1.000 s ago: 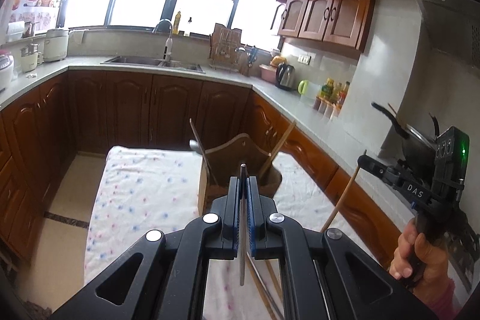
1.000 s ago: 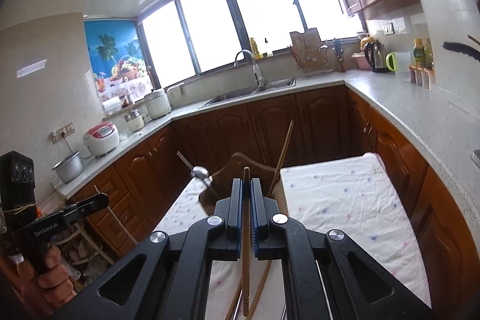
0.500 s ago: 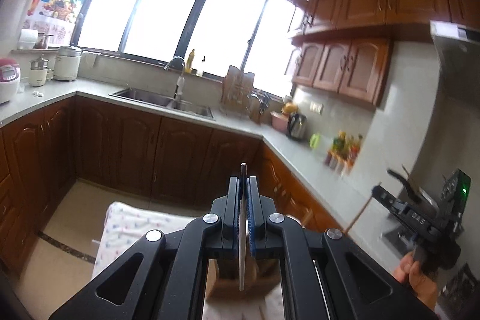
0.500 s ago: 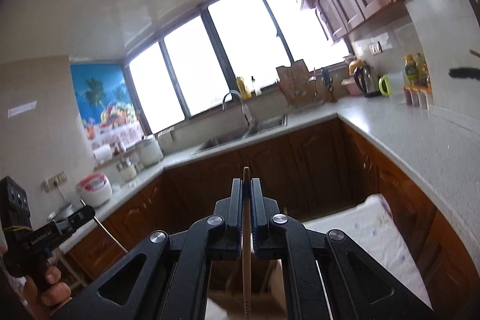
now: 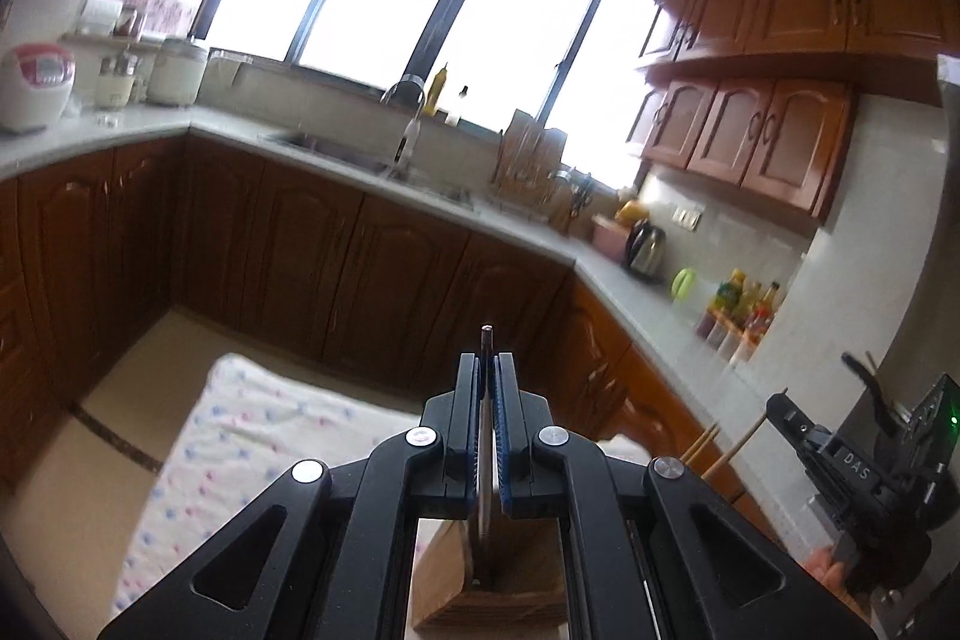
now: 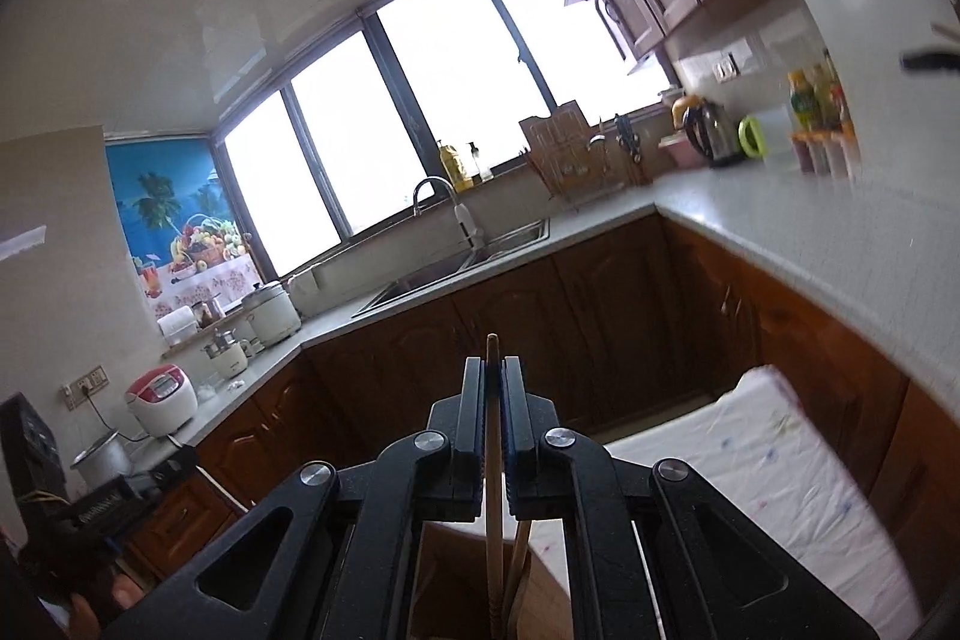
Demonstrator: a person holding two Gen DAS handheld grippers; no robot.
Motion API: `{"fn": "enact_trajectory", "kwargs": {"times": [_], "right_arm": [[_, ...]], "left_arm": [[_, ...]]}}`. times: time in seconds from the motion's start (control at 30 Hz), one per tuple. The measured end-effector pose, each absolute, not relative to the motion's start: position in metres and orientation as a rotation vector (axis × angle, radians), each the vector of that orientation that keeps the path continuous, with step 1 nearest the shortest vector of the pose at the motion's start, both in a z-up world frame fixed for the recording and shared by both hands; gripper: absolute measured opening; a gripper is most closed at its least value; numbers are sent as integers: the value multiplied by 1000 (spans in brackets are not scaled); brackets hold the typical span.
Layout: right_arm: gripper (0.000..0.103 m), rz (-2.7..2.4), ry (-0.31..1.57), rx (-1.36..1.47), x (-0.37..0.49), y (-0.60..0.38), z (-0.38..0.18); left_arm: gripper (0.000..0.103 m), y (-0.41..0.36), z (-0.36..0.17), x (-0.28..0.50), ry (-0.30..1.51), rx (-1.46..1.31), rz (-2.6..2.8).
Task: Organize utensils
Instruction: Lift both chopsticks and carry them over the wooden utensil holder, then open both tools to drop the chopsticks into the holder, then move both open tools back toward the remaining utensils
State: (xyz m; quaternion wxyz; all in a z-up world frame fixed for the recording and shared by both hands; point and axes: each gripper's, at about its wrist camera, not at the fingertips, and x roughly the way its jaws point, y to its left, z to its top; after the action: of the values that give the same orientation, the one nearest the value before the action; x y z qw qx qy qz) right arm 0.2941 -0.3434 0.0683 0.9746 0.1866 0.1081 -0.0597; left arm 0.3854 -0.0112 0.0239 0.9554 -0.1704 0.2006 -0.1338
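Note:
My left gripper (image 5: 487, 364) is shut on a thin grey metal utensil handle (image 5: 485, 460), which runs down into a wooden utensil holder (image 5: 498, 586) right beneath the jaws. My right gripper (image 6: 493, 367) is shut on a wooden chopstick (image 6: 493, 490), whose lower end reaches into the same holder (image 6: 450, 580), beside another chopstick (image 6: 521, 556). The holder stands on a table with a white dotted cloth (image 5: 240, 436). In the left wrist view the right gripper (image 5: 780, 409) shows at the right with its chopstick (image 5: 735, 445), held by a hand (image 5: 831, 574).
Brown cabinets and a grey L-shaped counter (image 5: 600, 274) surround the table. On the counter are a sink (image 5: 360, 154), a kettle (image 5: 645, 244), sauce bottles (image 5: 741, 307) and a rice cooker (image 5: 36, 85). Floor (image 5: 90, 460) lies left of the table.
Both grippers moved forward with their utensils still clamped. The wooden holder, ahead of them a second ago, now sits directly under the jaws. Both views swung up toward the windows and tilted.

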Motion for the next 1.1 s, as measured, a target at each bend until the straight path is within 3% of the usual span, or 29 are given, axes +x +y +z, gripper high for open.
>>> {"fn": "enact_trajectory", "kwargs": {"times": [0.3, 0.73, 0.87, 0.9, 0.93, 0.97, 1.0, 1.03, 1.1], "right_arm": [[5, -133, 304, 406, 302, -344, 31], [5, -128, 338, 378, 307, -343, 34], [10, -130, 354, 359, 307, -340, 34], [12, -131, 359, 358, 307, -340, 33], [14, -128, 363, 364, 307, -341, 32], [25, -127, 365, 374, 306, -342, 32], [46, -124, 364, 385, 304, -344, 31], [54, -124, 356, 395, 301, -346, 31], [65, -127, 333, 402, 293, -348, 32]], "left_arm": [[4, -41, -6, 423, 497, -306, -261], [5, -31, 9, 413, 498, -244, -256], [7, -21, 9, 409, 531, -248, -277], [9, -18, 10, 408, 535, -251, -273], [19, -13, 10, 404, 537, -255, -270], [33, -10, 12, 402, 533, -260, -261], [41, -8, 13, 400, 526, -261, -249], [55, -6, 13, 398, 522, -263, -242], [67, -1, 16, 391, 510, -271, -231]]}}
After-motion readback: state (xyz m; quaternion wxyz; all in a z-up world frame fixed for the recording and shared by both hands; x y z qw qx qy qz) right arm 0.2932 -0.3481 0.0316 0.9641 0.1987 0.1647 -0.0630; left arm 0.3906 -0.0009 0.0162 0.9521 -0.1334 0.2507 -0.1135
